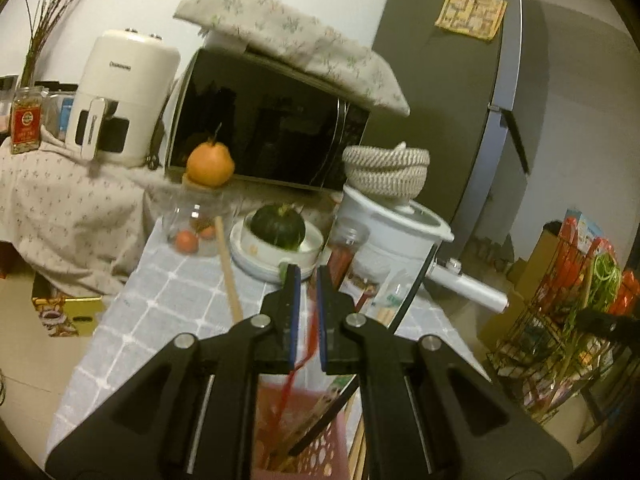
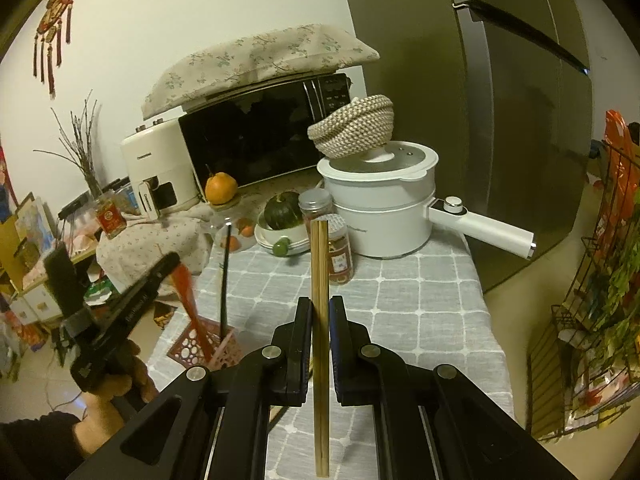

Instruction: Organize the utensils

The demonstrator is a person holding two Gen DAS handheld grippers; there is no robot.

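Note:
My left gripper (image 1: 307,276) is shut on a thin red utensil (image 1: 311,334) that hangs down into a pink perforated basket (image 1: 320,452) right beneath it. In the right wrist view that left gripper (image 2: 168,262) is held by a hand at the left. The red utensil (image 2: 188,292) slants into the pink basket (image 2: 188,346) at the table's left edge. A black stick (image 2: 224,280) stands in the same basket. My right gripper (image 2: 320,304) is shut on a pair of wooden chopsticks (image 2: 320,264), held upright above the grey checked tablecloth (image 2: 420,312).
At the back stand a white electric pot (image 2: 380,216) with a long handle, spice jars (image 2: 340,256), a dark squash in a bowl (image 2: 282,210) and a glass jar topped by an orange fruit (image 2: 221,188). The microwave (image 2: 256,140) and fridge (image 2: 500,120) stand behind. A wire rack (image 2: 600,280) is at right. A wooden stick (image 1: 228,268) shows left of my left fingers.

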